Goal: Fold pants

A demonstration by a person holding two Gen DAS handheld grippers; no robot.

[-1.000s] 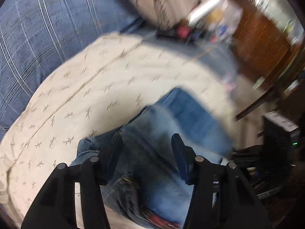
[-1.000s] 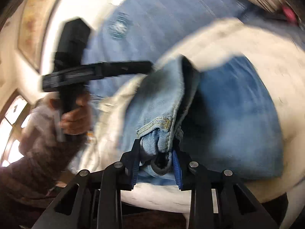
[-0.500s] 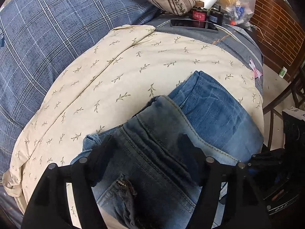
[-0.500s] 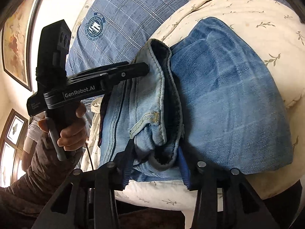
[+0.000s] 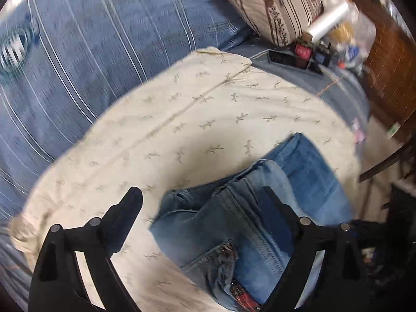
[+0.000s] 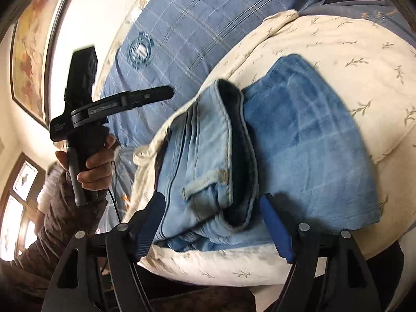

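Observation:
Blue denim pants (image 5: 249, 223) lie folded in a thick stack on a cream leaf-print cushion (image 5: 182, 119). In the right wrist view the pants (image 6: 299, 156) show the waistband end folded over the darker leg part. My left gripper (image 5: 202, 195) is open and empty, its fingers spread over the near edge of the stack. My right gripper (image 6: 212, 202) is open, its fingers standing either side of the waistband fold without gripping it. The left gripper also shows in the right wrist view (image 6: 145, 96), held up left of the pants.
A blue plaid bedspread (image 5: 91, 52) lies behind the cushion. A striped pillow (image 5: 273, 5) sits at the back, with a phone (image 5: 286, 58), small boxes and bottles beside it. A brick wall (image 5: 390, 59) and chair legs stand at the right.
My right gripper has opened and let go of the waistband fold, which now rests on the stack. My left gripper has opened wider and drawn left, off the pants.

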